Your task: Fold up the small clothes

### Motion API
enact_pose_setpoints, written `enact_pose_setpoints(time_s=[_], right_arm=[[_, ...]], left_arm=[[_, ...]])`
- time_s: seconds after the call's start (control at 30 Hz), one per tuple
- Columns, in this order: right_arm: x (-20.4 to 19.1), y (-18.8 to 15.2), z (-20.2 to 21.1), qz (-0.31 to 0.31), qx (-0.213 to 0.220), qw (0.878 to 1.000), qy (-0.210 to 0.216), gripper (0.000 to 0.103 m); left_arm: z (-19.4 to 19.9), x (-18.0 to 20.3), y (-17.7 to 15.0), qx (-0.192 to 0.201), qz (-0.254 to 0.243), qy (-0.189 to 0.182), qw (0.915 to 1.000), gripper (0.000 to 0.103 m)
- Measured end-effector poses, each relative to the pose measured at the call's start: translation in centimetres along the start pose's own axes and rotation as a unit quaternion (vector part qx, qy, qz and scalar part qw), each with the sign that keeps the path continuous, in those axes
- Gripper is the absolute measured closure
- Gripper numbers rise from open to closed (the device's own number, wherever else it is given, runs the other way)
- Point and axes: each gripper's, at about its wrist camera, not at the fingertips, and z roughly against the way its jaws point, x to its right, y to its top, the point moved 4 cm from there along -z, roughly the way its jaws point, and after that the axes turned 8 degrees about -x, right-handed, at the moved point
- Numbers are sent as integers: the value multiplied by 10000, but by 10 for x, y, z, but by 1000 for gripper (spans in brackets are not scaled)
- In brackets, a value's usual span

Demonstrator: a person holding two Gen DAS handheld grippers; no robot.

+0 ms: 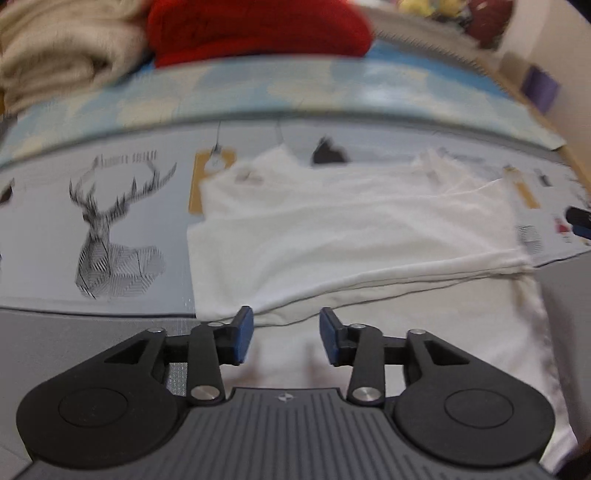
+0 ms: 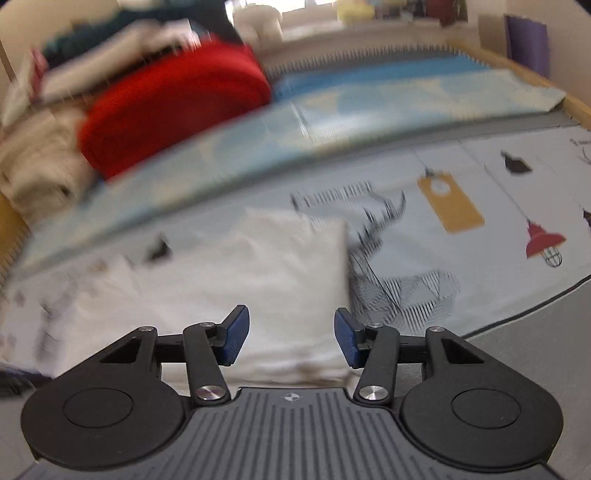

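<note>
A white garment (image 1: 351, 236) lies partly folded on a printed mat (image 1: 44, 229); a folded layer crosses its middle and a lower part runs under my left gripper. My left gripper (image 1: 286, 334) is open and empty, just above the garment's near part. In the right wrist view the white garment (image 2: 258, 273) lies ahead, blurred, its right edge beside the deer print (image 2: 391, 266). My right gripper (image 2: 291, 334) is open and empty over the garment's near edge. The other gripper's blue-tipped fingers (image 1: 580, 221) show at the right edge of the left wrist view.
A red folded cloth (image 1: 258, 29) and beige folded cloths (image 1: 55, 55) are stacked at the back, also in the right wrist view (image 2: 173, 103). A blue-and-white mat (image 2: 388, 99) lies behind the printed mat. A wooden edge (image 2: 517, 70) bounds the far right.
</note>
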Motion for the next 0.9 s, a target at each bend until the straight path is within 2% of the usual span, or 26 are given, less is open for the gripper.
enact_pose_setpoints(time_s=[0.07,0.2,0.33,0.47,0.53,0.6,0.63,0.77,0.8,0.9], right_arm=[[-6,-4,26,7,298,9994,157,50],[-17,-23,75,259,584,9976,284,50],[-9,-58,120,255,758,9968,70,50],[5,-98,153,93,872,9961,-99,51],[9,-120,162,280,909,9946,-405,51],[13,-142,168,421,916,9931,-602,51],[15,-152,170,463,868,9928,-684,52],[26,-191,183,573,875,9917,-753,58],[29,-199,184,518,832,9922,-768,63],[31,-213,191,215,799,9943,-670,65]], left_arm=[[28,6,-11,364,-68,-34,9993,42],[81,20,-46,850,-73,-161,9962,37],[103,31,-93,869,88,-342,9956,37],[97,37,-150,849,129,-69,9963,37],[84,35,-182,624,171,23,9979,37],[75,34,-204,150,234,132,9995,38],[80,34,-209,137,225,103,9996,38],[113,37,-216,764,-34,82,9970,38],[115,36,-220,793,24,58,9968,38],[109,32,-231,776,177,-111,9968,40]])
